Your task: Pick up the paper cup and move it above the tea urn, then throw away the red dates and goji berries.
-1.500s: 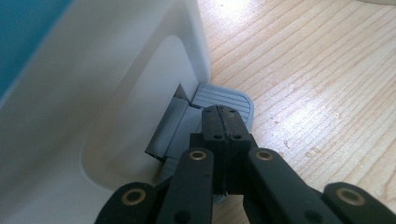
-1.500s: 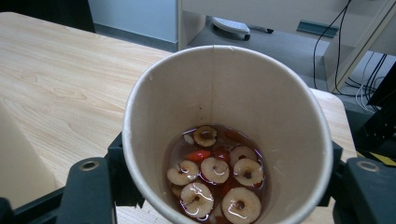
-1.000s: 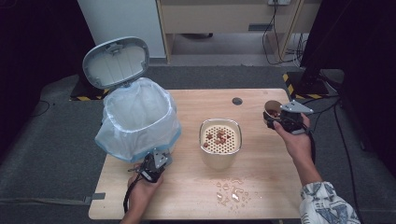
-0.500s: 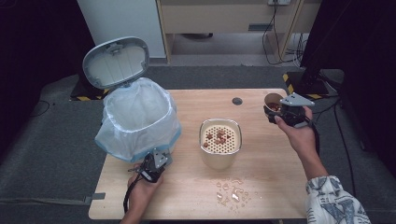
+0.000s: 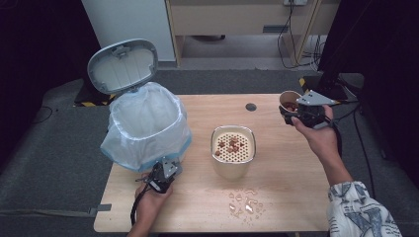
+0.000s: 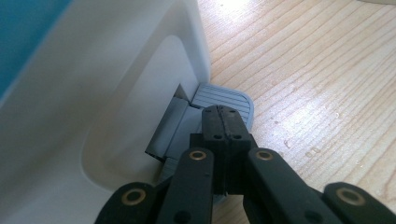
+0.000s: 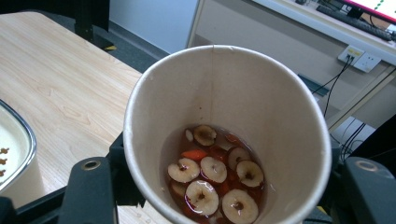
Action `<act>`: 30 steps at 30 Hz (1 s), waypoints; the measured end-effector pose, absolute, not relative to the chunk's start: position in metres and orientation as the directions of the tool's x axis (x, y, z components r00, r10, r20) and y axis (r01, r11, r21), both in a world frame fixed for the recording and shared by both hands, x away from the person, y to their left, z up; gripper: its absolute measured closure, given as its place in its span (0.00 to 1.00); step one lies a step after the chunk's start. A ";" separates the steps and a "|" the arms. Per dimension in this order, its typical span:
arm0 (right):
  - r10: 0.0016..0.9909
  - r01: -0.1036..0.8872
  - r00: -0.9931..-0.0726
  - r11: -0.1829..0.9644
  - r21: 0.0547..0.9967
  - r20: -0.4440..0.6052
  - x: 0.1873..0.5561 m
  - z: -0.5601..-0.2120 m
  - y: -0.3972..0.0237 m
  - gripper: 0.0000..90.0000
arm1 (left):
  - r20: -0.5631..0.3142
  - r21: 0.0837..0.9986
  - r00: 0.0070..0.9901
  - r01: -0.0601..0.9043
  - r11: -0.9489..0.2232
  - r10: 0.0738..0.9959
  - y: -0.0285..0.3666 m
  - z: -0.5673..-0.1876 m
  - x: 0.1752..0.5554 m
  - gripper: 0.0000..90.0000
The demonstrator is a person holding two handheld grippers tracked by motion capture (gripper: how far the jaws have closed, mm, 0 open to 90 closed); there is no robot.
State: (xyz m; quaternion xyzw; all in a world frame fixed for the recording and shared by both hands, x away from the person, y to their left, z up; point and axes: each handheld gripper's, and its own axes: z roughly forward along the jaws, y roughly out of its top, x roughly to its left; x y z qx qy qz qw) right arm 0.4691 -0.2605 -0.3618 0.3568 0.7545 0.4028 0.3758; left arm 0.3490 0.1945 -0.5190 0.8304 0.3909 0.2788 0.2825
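Note:
A white pedal bin lined with a pale blue bag stands at the table's left, its grey lid tipped up and open. My left gripper is at the bin's foot. Its jaws are shut with nothing between them, and the tips rest on the grey ribbed pedal. My right gripper is at the far right, raised off the table and shut on a paper cup. The cup holds sliced red dates in a little liquid.
A cream pot with a perforated strainer insert holding some brown bits stands mid-table; its rim shows left of the cup. Small spilled pieces lie near the front edge. A black disc sits at the back.
My right hand has lifted the paper cup a little higher above the table. The left gripper has stayed on the pedal and the lid has stayed open.

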 end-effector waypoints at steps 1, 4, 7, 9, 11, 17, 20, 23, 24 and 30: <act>0.838 0.231 -0.465 0.426 0.875 -0.286 0.469 -0.359 -0.260 0.38 | 0.242 0.687 0.539 0.492 -0.534 0.807 0.195 -0.519 0.349 1.00; 0.832 0.223 -0.470 0.435 0.872 -0.295 0.470 -0.355 -0.258 0.38 | 0.243 0.686 0.539 0.493 -0.535 0.807 0.194 -0.519 0.349 1.00; 0.827 0.213 -0.472 0.443 0.871 -0.305 0.470 -0.349 -0.255 0.38 | 0.242 0.686 0.538 0.493 -0.535 0.807 0.195 -0.519 0.349 1.00; 0.824 0.207 -0.474 0.448 0.870 -0.311 0.470 -0.346 -0.254 0.38 | 0.242 0.687 0.538 0.492 -0.534 0.807 0.195 -0.519 0.349 1.00; 0.819 0.203 -0.477 0.455 0.867 -0.319 0.470 -0.343 -0.251 0.38 | 0.242 0.687 0.539 0.493 -0.535 0.807 0.195 -0.519 0.349 1.00; 0.800 0.185 -0.494 0.480 0.857 -0.342 0.471 -0.336 -0.242 0.38 | 0.242 0.687 0.538 0.493 -0.535 0.807 0.195 -0.519 0.349 1.00; 0.801 0.186 -0.492 0.479 0.858 -0.341 0.472 -0.334 -0.240 0.38 | 0.241 0.688 0.538 0.492 -0.534 0.807 0.194 -0.519 0.349 1.00; 0.793 0.176 -0.504 0.483 0.858 -0.343 0.471 -0.331 -0.233 0.38 | 0.241 0.688 0.538 0.493 -0.534 0.808 0.194 -0.519 0.349 1.00; 0.788 0.172 -0.509 0.486 0.857 -0.345 0.471 -0.331 -0.231 0.38 | 0.242 0.687 0.538 0.493 -0.534 0.807 0.194 -0.519 0.349 1.00; 0.779 0.167 -0.518 0.497 0.851 -0.353 0.473 -0.329 -0.224 0.38 | 0.241 0.688 0.538 0.493 -0.533 0.808 0.195 -0.519 0.349 1.00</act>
